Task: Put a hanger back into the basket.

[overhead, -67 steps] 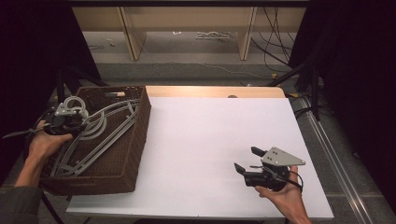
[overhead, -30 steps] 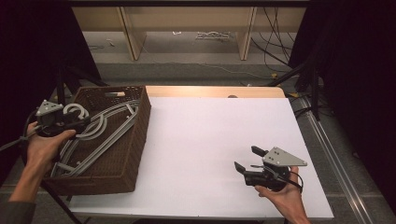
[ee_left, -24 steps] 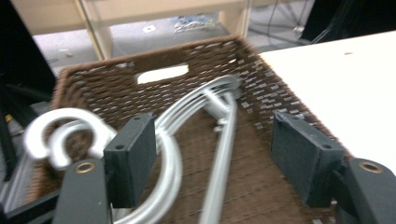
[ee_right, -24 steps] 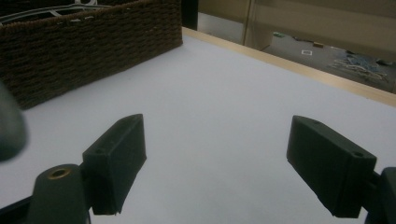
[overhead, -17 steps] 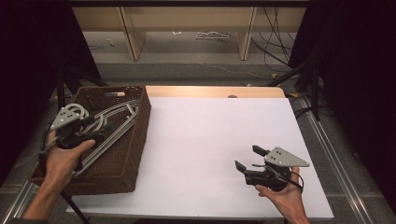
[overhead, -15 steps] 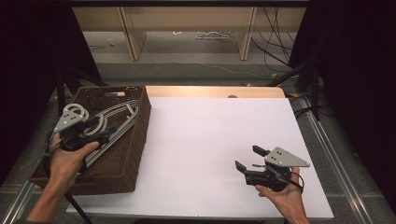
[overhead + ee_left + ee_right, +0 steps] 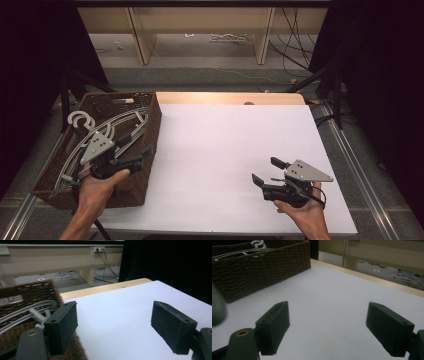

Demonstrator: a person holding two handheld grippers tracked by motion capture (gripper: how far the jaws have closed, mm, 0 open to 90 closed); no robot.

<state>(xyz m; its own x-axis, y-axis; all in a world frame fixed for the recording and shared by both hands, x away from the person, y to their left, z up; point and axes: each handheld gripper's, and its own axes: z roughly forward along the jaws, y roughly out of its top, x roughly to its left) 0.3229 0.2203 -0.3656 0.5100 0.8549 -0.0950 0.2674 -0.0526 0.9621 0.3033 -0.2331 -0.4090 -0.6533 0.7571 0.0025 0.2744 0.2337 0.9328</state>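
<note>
Swinging in from the basket's left rim, my left gripper (image 7: 135, 164) now hangs over its near right corner, and its jaws have just been opening; they stand wide with nothing between them. Closest to me, at the table's near right corner, my right gripper (image 7: 267, 173) sits low over the white table (image 7: 225, 150), held from below by my right hand (image 7: 302, 212). It has not shifted since the earlier frames. Its jaws gape wide too, only bare white surface in the gap, as the right gripper view confirms.

Over on the near left, my left hand (image 7: 97, 192) carries the other gripper, jaws pointing toward the table's middle. In the left gripper view one pad sits over the wicker rim, the other over white table.

Just beyond lies the brown woven basket (image 7: 147, 125), parked along the table's left edge. Inside it rest the grey clothes hangers (image 7: 120, 132), stacked and lying slantwise from near left to far right, one white hook (image 7: 80, 119) curling up past the far left rim. My left jaws hover just beside the hangers, not touching them.
</note>
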